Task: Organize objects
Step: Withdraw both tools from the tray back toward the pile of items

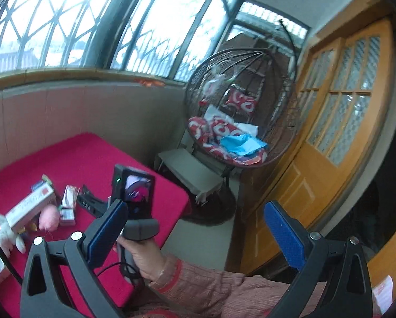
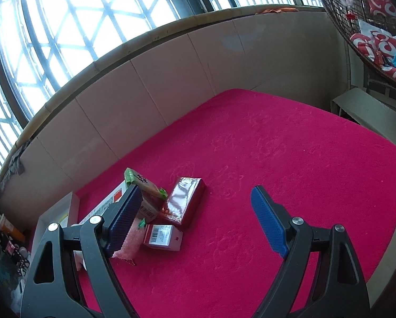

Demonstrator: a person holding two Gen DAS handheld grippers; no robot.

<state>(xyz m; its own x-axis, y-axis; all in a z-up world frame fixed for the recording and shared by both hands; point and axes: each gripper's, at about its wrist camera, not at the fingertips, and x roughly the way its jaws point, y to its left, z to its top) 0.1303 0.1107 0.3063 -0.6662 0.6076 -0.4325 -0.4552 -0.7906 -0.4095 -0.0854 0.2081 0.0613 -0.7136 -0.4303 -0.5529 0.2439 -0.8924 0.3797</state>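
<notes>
Left view only: hanging chair [image 1: 240, 106], wooden door [image 1: 338, 106], and the person's hand [image 1: 142, 254] holding the right gripper [image 2: 195, 212] (seen from behind). Right view only: close look at the pile on the red mat [image 2: 277, 159]. Both grippers gape wide, nothing between the pads; left gripper [image 1: 195, 233] aims off the mat. Pile sits near the right gripper's left finger: one maroon pack [image 2: 184, 201], one small box [image 2: 162, 237], one green-white packet [image 2: 142, 182], one pink sachet [image 2: 126, 246], part hidden.

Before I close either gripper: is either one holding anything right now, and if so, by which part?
Nothing is held. The left gripper and the right gripper both stand open with nothing between the pads; the boxes lie untouched on the red cloth.
</notes>
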